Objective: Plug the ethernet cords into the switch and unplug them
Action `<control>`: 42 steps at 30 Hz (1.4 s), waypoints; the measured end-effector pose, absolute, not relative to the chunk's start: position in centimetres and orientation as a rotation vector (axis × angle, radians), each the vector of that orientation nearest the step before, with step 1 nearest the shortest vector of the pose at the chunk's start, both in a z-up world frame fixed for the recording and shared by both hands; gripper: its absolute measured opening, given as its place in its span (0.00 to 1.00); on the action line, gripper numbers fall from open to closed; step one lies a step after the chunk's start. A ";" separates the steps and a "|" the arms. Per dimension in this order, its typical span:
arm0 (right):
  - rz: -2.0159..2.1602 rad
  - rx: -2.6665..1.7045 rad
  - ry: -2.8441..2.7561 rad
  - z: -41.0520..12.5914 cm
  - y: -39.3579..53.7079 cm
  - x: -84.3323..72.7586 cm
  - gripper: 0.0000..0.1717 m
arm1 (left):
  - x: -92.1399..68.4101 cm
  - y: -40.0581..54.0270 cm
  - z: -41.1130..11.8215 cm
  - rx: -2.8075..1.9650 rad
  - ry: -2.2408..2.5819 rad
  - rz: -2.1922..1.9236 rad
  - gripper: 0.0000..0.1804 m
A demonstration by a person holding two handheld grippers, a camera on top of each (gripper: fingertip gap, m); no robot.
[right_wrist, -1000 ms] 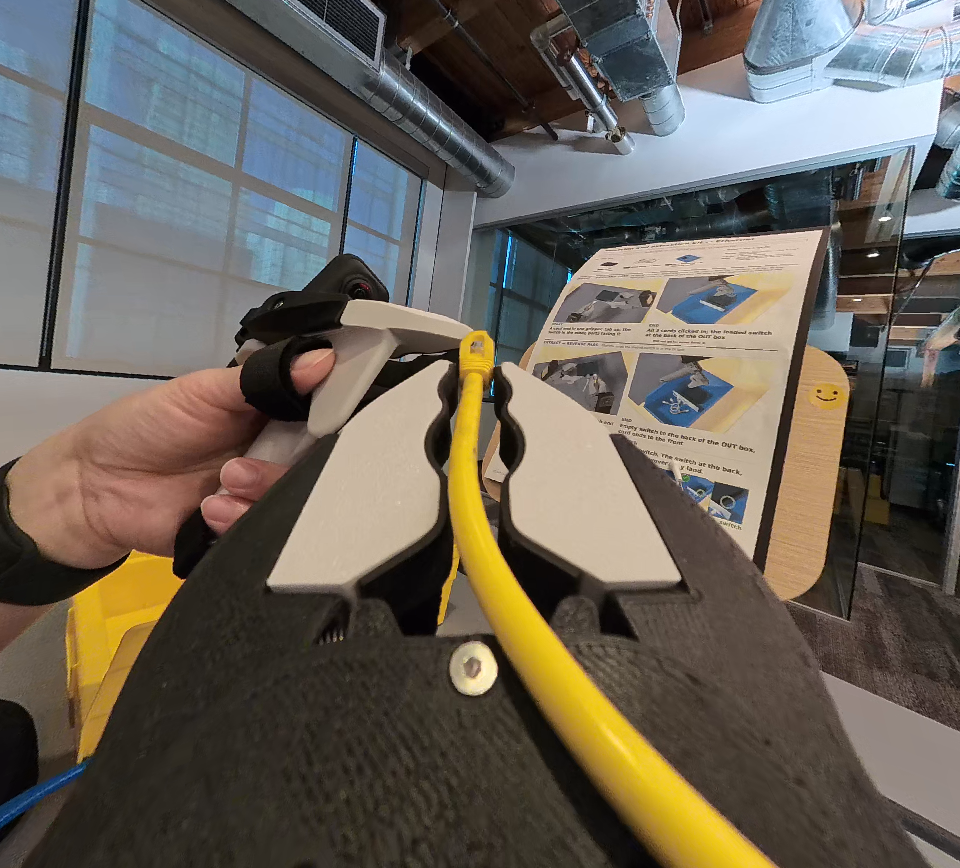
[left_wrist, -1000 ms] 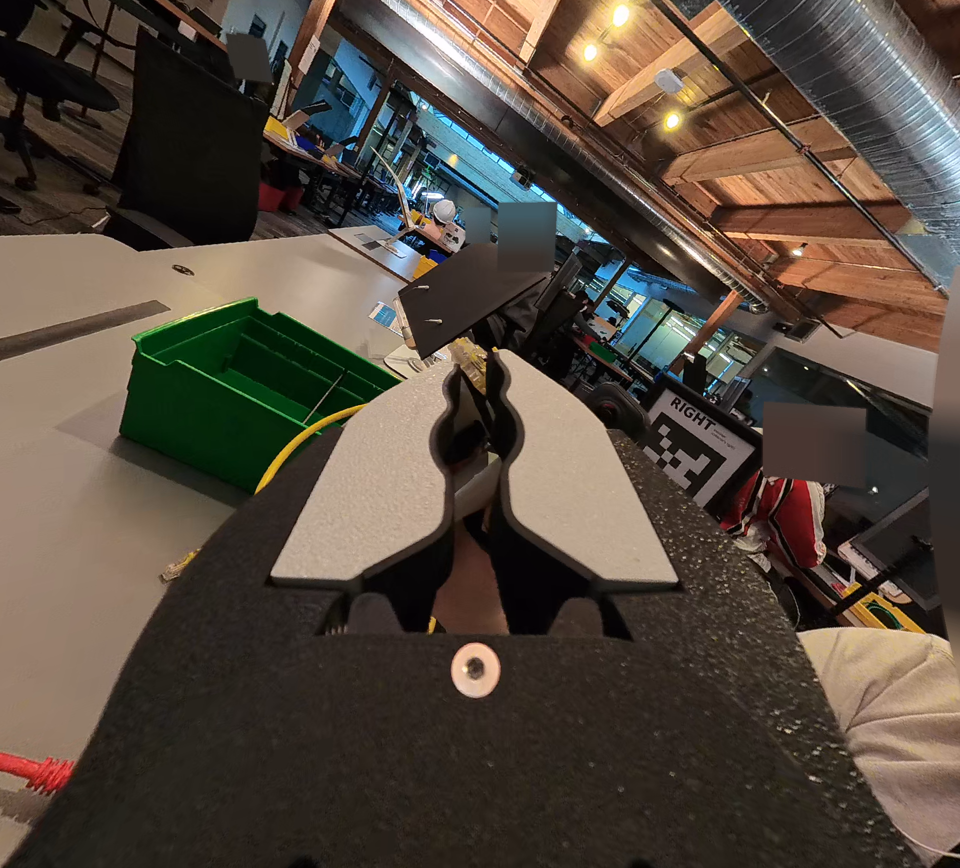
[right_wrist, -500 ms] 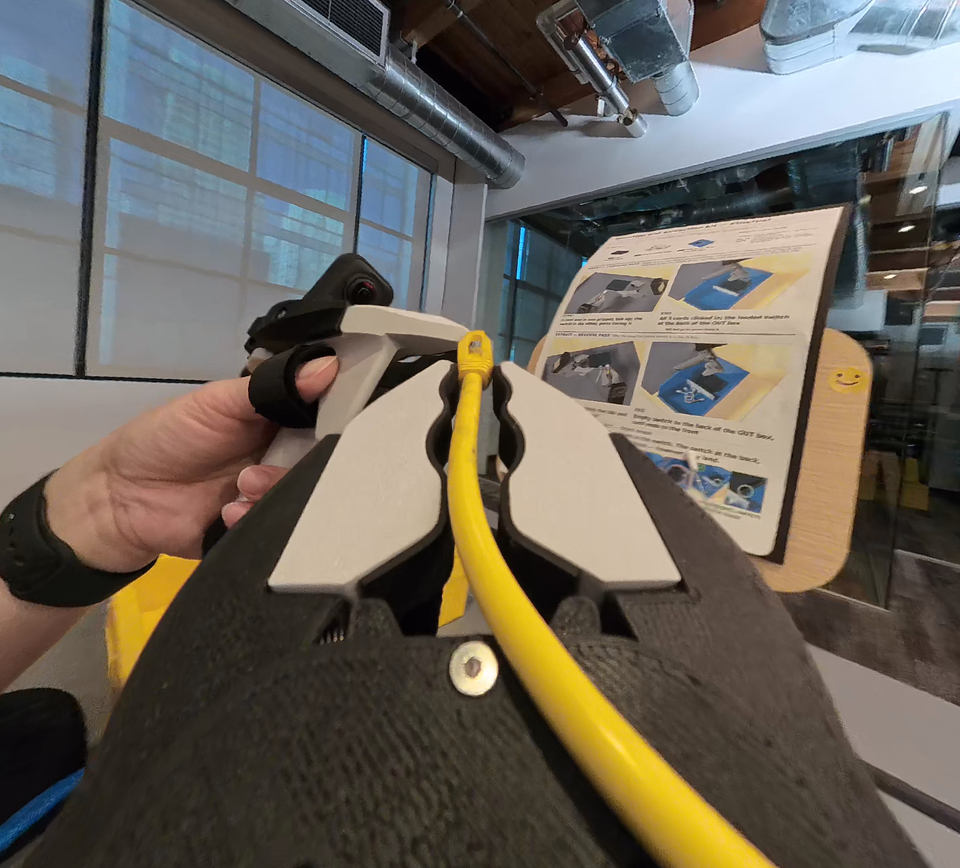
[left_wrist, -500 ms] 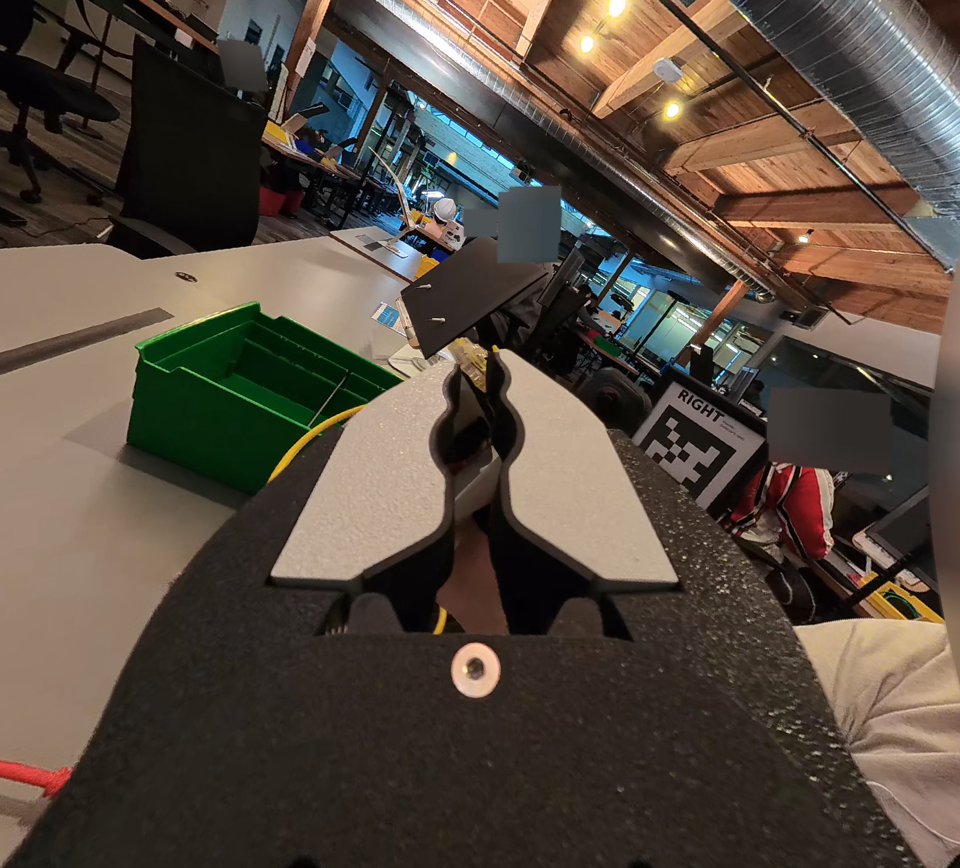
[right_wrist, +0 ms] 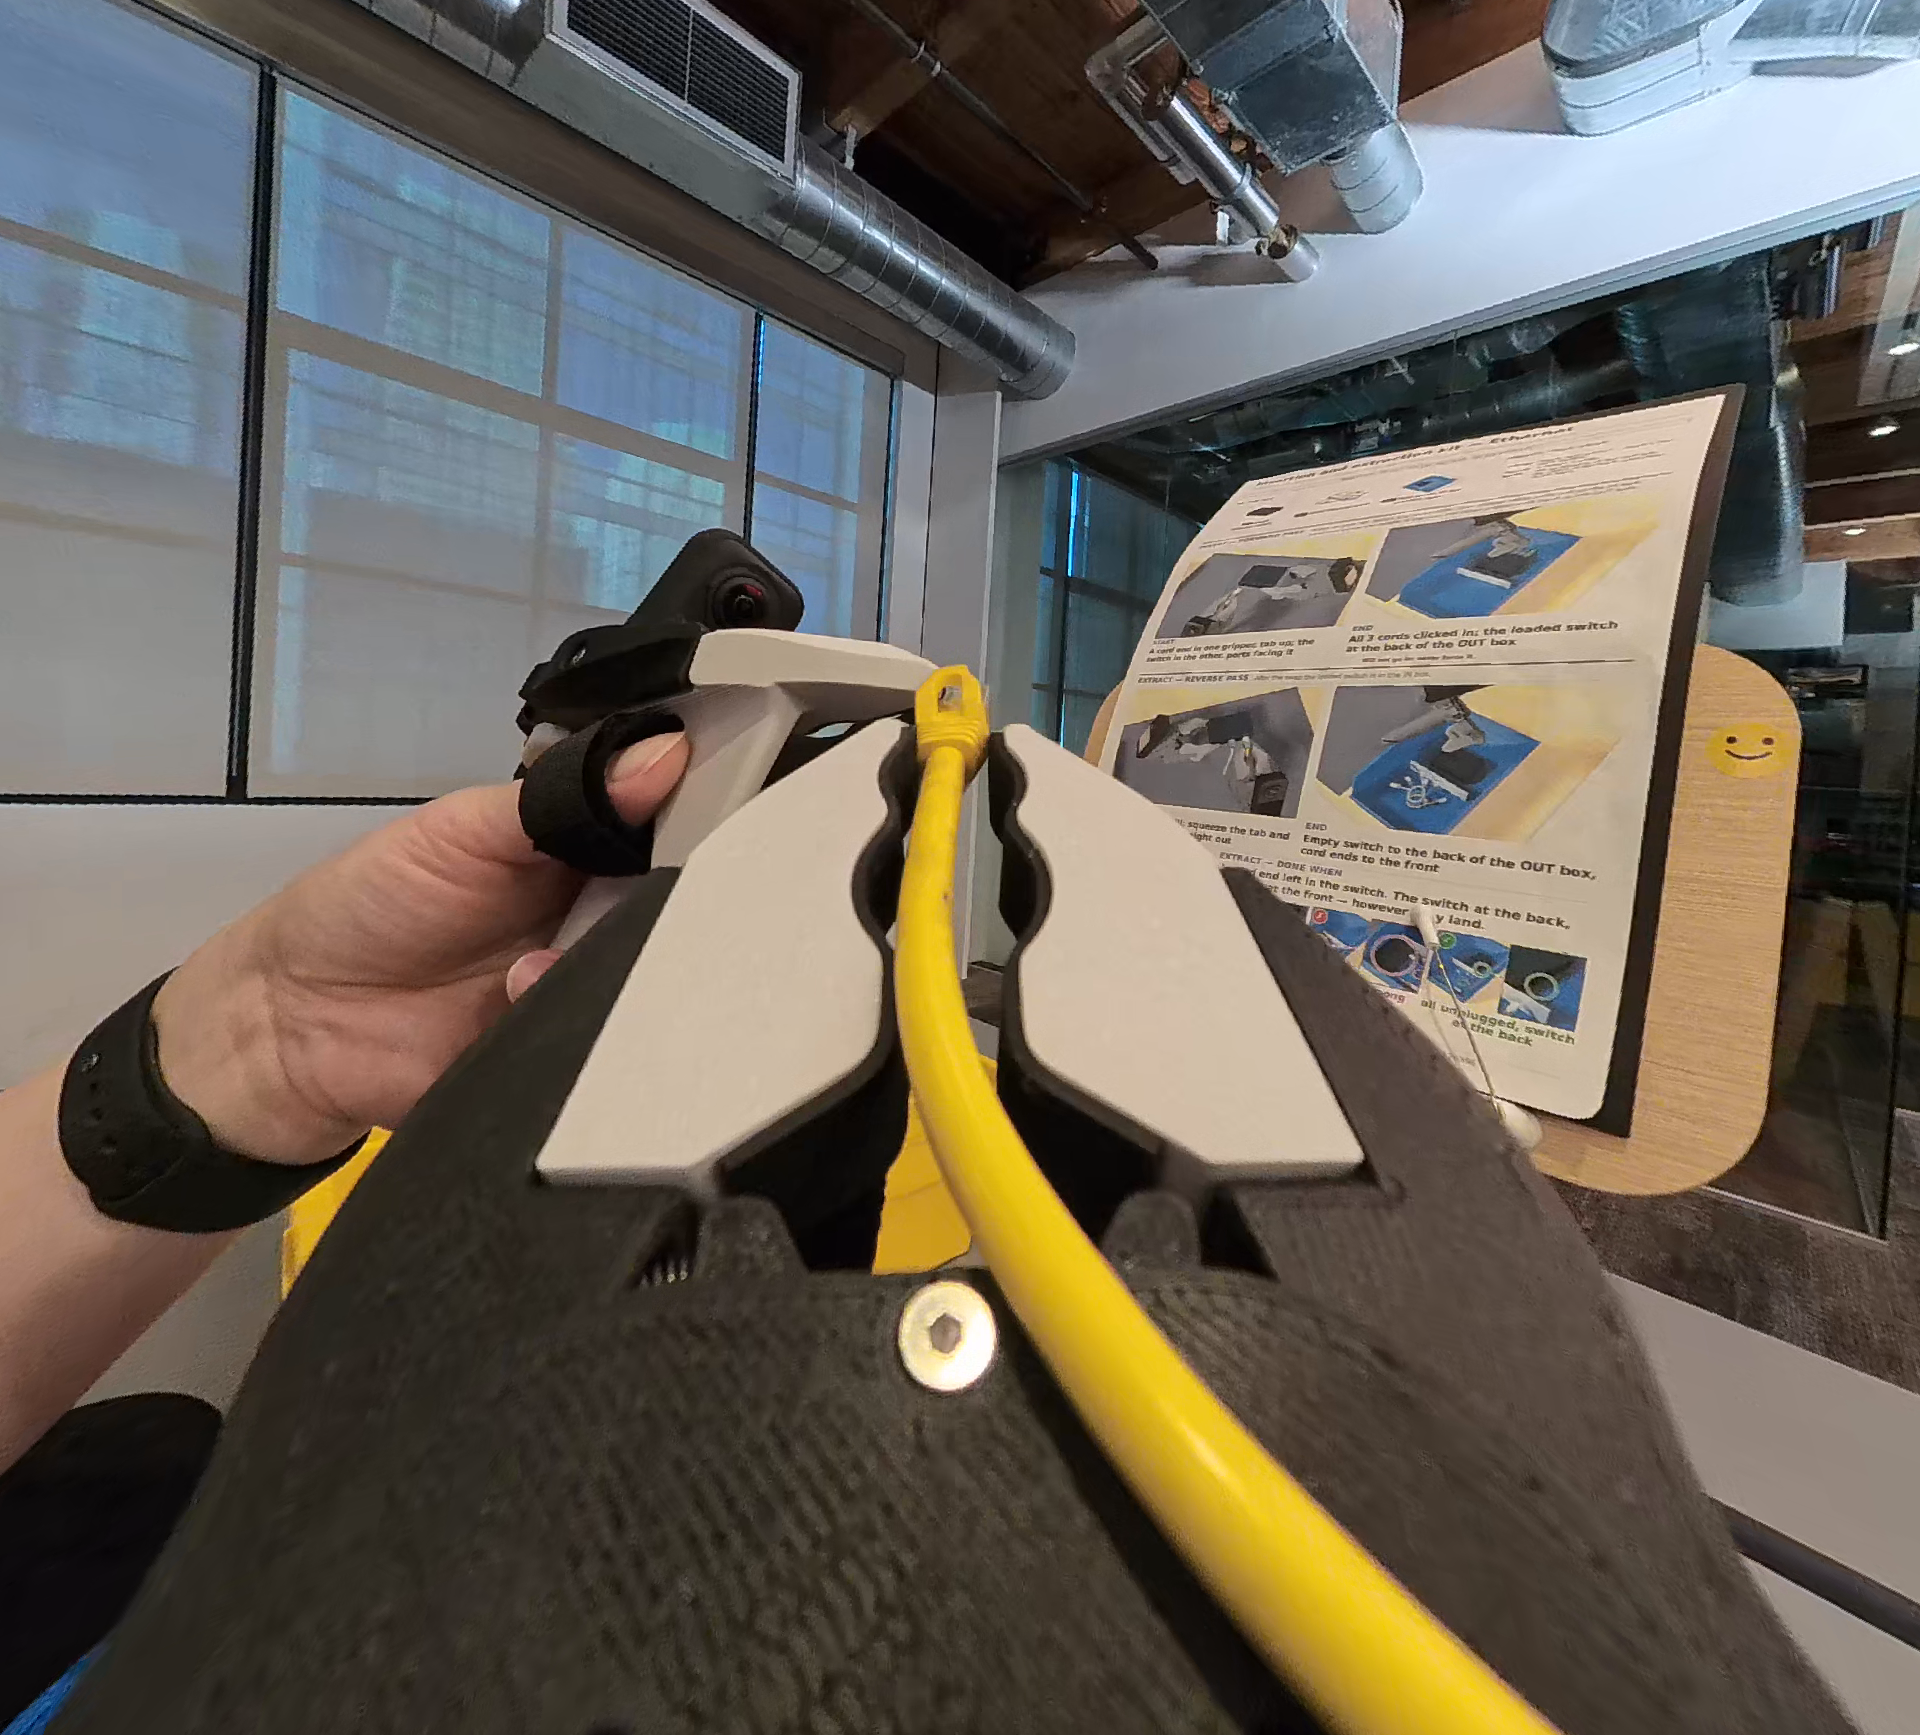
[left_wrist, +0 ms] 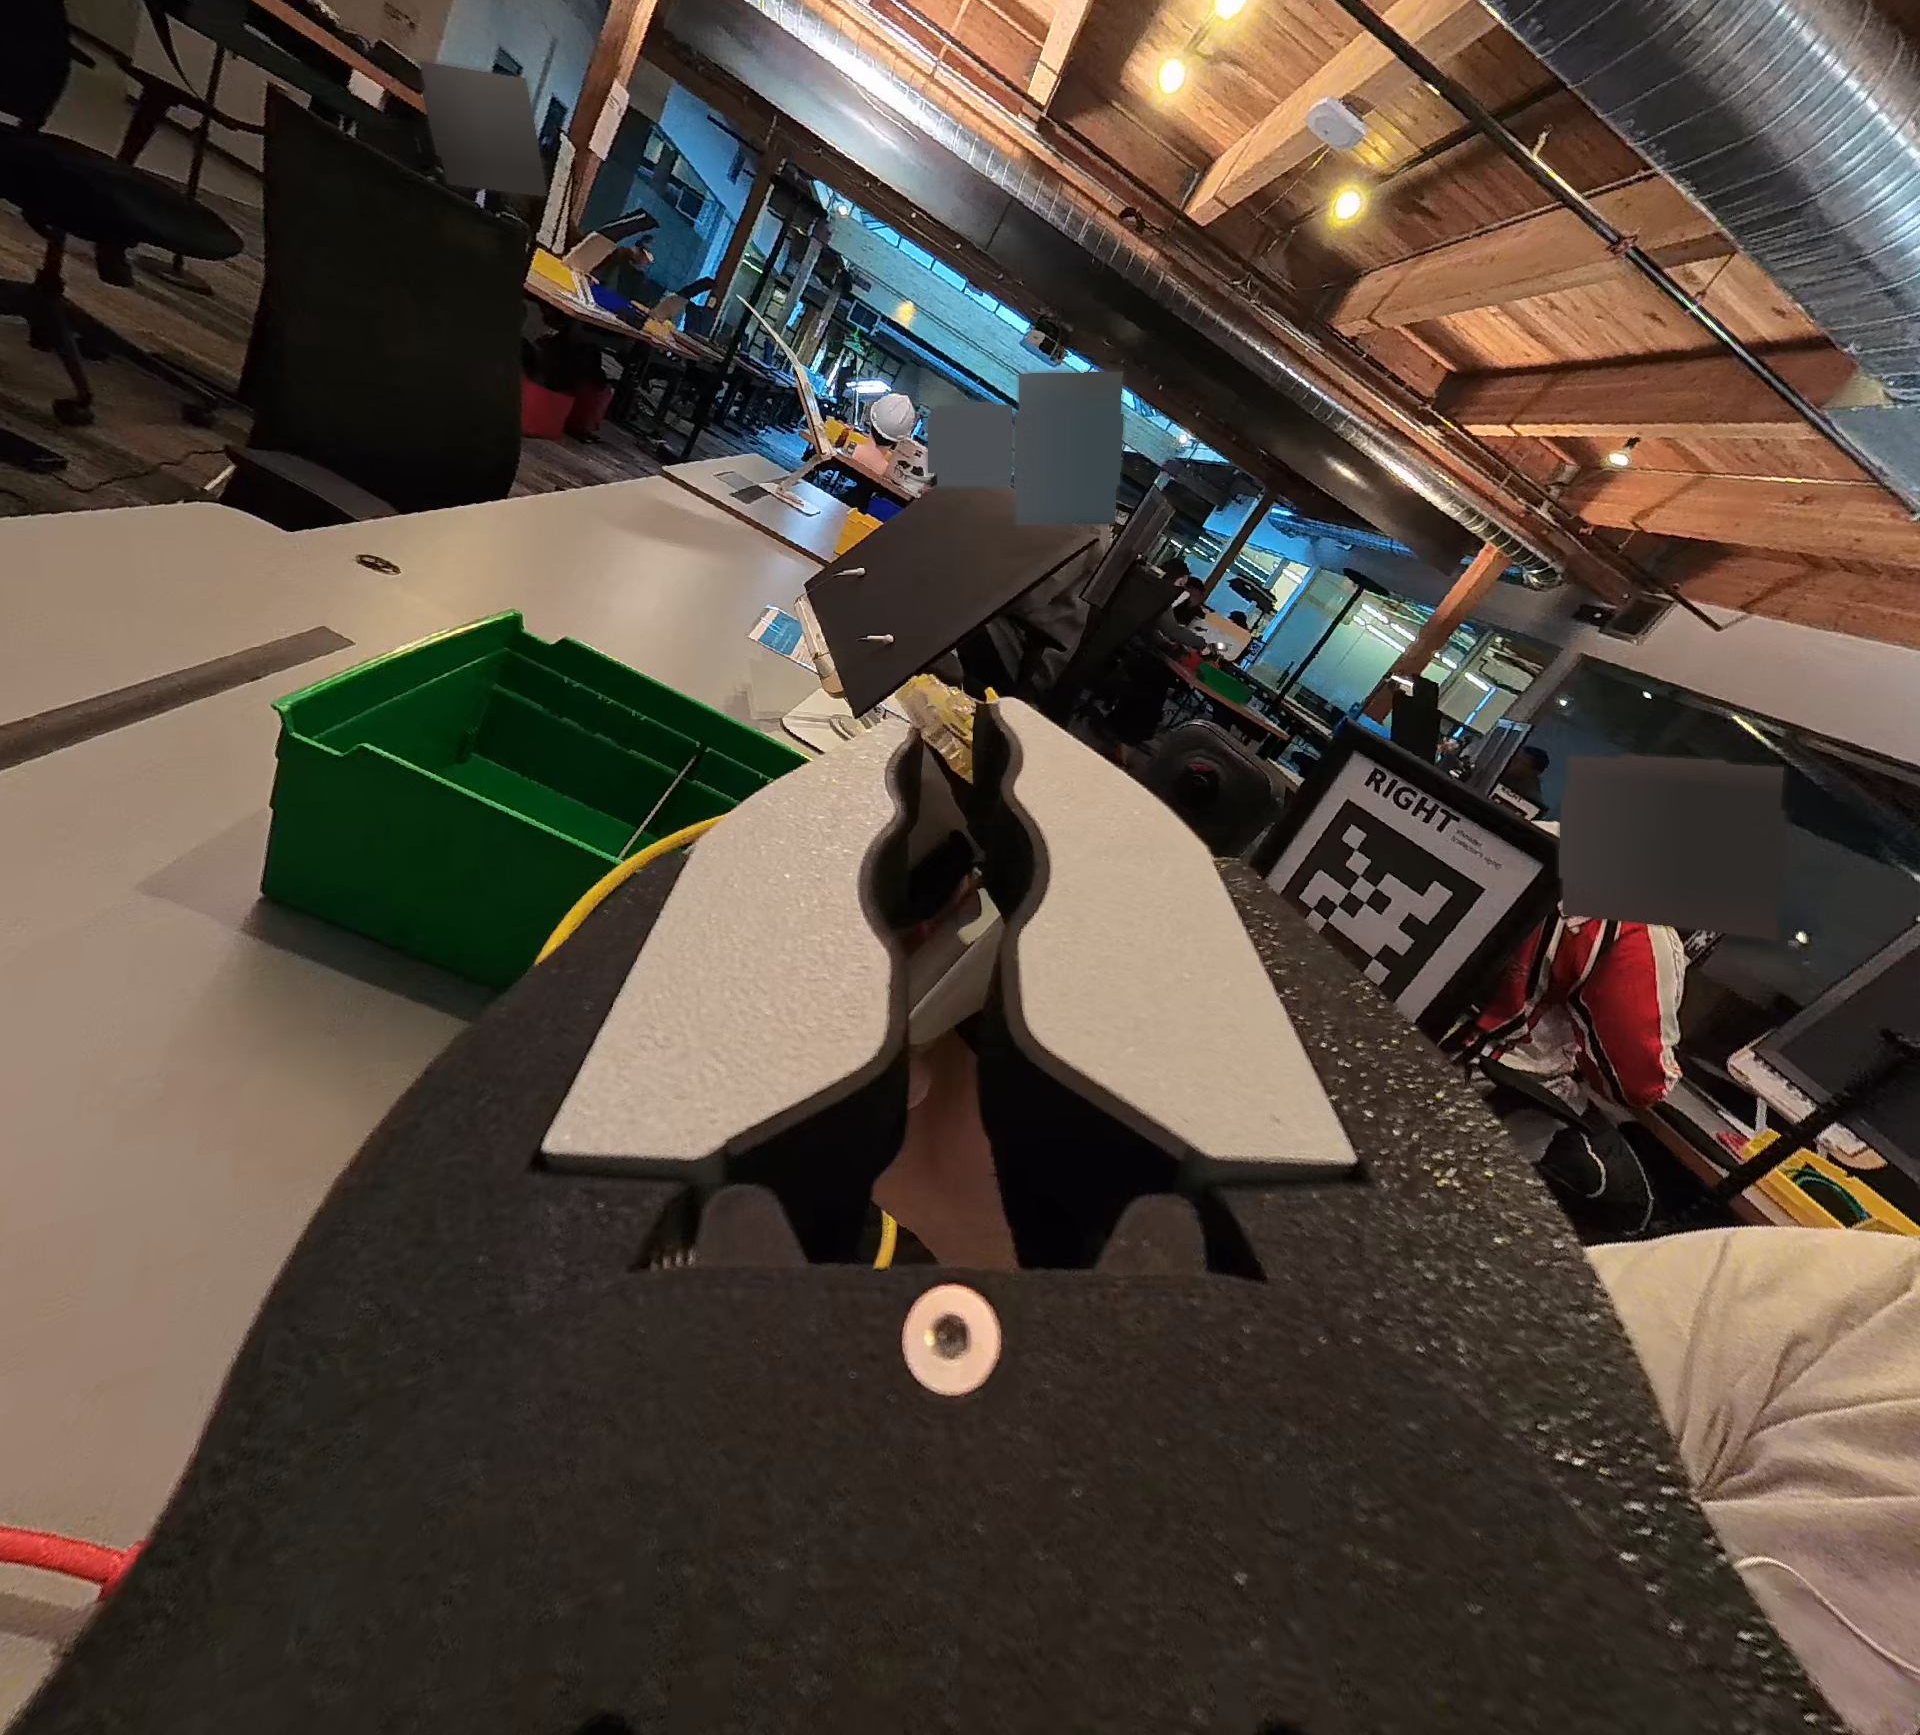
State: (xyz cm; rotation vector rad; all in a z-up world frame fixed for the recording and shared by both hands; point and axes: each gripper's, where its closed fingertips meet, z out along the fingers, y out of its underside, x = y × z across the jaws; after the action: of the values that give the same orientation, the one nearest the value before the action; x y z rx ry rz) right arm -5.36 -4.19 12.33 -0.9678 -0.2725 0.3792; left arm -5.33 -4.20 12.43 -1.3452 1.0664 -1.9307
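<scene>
- Wooden beams and shiny pipes run over a big work room, and a grey surface sits below with a green bin on it.
- Up in the air, the right gripper is squeezed onto the yellow cord, just under its plug. The plug pokes out past the tips, close to the left gripper.
- On the left gripper, the fingers are nearly together. A thin dark sliver and a yellow plug show at its tips. I cannot tell if it is holding anything.
- I cannot see the switch clearly.
- I think the cord is light and bendy, so the loose part will flop and tug.
- The plug looks small and hard, and its little clip could snap. Holding on the rubbery end right behind the plug seems best, so the plug stays straight.
- Counting cords: one yellow, one red cord on the surface, and a bit of blue cord low down.
- Counting the rest: one green bin, one yellow bin, one picture board, two grippers.
</scene>
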 end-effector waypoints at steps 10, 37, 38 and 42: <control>0.218 -1.002 -0.281 11.7 -3.9 -4.0 0.07 | -5.7 -3.0 11.7 -1.390 1.171 -1.648 0.18; 0.149 -0.800 -0.070 14.2 -10.1 5.4 0.07 | -7.2 -2.5 -11.0 -2.132 1.033 -0.244 0.50; 0.148 -0.801 -0.064 14.1 -10.0 5.6 0.07 | -7.0 -2.5 -11.5 -2.129 1.028 -0.213 0.50; 0.185 -0.803 -0.052 13.7 -9.7 5.7 0.07 | -7.5 -1.9 -13.4 -2.139 1.002 -0.101 0.47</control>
State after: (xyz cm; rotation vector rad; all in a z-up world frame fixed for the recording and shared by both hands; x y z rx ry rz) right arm 5.67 -9.71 13.68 -0.8035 -0.0521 0.1849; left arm -7.47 -1.93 -13.42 -2.1389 1.0022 -0.1011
